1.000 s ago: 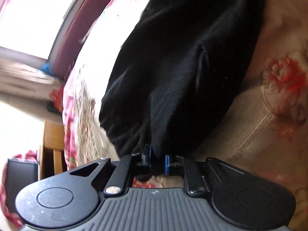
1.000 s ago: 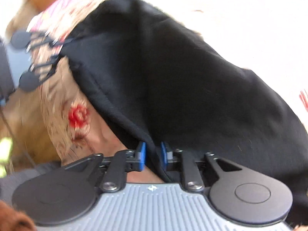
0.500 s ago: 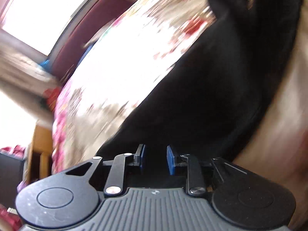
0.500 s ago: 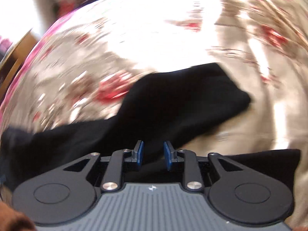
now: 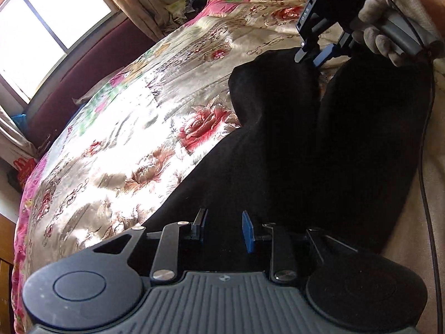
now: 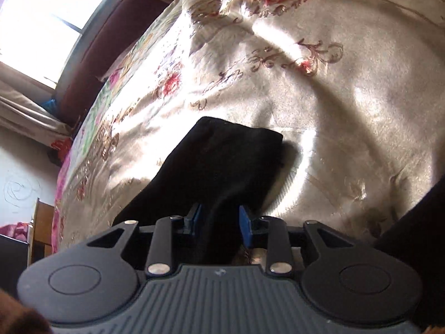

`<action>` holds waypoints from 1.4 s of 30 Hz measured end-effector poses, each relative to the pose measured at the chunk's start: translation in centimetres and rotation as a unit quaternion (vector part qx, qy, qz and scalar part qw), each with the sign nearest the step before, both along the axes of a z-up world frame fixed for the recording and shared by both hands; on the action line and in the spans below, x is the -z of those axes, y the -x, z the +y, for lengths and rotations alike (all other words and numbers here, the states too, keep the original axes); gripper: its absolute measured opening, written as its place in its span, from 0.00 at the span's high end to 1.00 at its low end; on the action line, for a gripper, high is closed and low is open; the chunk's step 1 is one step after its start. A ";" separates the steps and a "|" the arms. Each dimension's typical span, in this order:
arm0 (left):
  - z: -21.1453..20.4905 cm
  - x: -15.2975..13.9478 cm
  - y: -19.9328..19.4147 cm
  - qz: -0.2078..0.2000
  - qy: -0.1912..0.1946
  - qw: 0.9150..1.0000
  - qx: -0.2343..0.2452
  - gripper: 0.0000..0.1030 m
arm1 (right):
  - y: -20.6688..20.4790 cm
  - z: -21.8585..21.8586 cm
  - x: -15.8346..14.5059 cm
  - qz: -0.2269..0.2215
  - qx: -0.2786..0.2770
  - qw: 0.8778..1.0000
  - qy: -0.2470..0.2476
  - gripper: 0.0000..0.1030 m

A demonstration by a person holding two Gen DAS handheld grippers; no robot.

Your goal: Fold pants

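- Black pants [image 5: 292,150] lie spread on the bed, on a glossy floral bedspread [image 5: 133,128]. Two dark legs run side by side away from the left wrist camera, a narrow gap between them near the far end.
- Left gripper [image 5: 224,226]: fingers parted, blue pads clear of the cloth. Black fabric sits under and between them, but nothing is pinched. Judged: just let go, the garment laid flat for the next fold.
- Right gripper [image 6: 219,222]: jaws opening at this moment. A ridge of the black cloth rises between the fingers, and the pads no longer press on it. In the left wrist view the same tool [image 5: 317,53] sits at the far leg end, held by a gloved hand [image 5: 395,25].
- One leg end [image 6: 228,153] lies flat, its hem squared, casting a soft shadow on the spread.
- Fabric: matte, thick, fleecy-looking knit; it drapes heavily, swallows the light and hides its creases.
- Bedspread: satin sheen, red roses on beige, slippery-looking; cloth may slide on it when dragged.
- A cable [image 5: 427,167] trails along the right edge of the pants.
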State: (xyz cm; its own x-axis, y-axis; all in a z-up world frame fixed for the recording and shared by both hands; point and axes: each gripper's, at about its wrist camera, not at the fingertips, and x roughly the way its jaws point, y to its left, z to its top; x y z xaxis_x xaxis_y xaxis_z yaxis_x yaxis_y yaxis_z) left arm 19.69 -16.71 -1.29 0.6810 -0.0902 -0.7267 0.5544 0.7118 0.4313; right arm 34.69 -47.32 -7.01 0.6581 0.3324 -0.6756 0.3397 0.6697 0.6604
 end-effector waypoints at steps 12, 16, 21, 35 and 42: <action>-1.5 0.7 -0.9 -0.017 0.002 1.000 -0.006 0.58 | -0.6 -1.1 0.4 -0.009 0.015 1.000 -0.002 0.70; -1.8 1.1 -1.1 -0.017 0.002 1.000 -0.009 0.58 | -2.7 -0.6 1.5 -0.021 0.024 0.999 -0.023 0.71; -1.9 1.1 -1.6 -0.016 0.002 1.000 -0.009 0.58 | -2.9 -0.7 1.0 -0.017 0.027 0.998 -0.053 0.93; -2.6 -4.7 1.2 -0.044 0.014 0.997 0.061 0.52 | 9.6 -4.2 -14.8 -0.039 0.022 0.999 -0.002 0.94; -4.4 -0.5 3.2 0.002 -0.006 0.995 0.099 0.50 | 12.9 -7.1 -2.6 0.110 0.101 0.989 0.002 0.88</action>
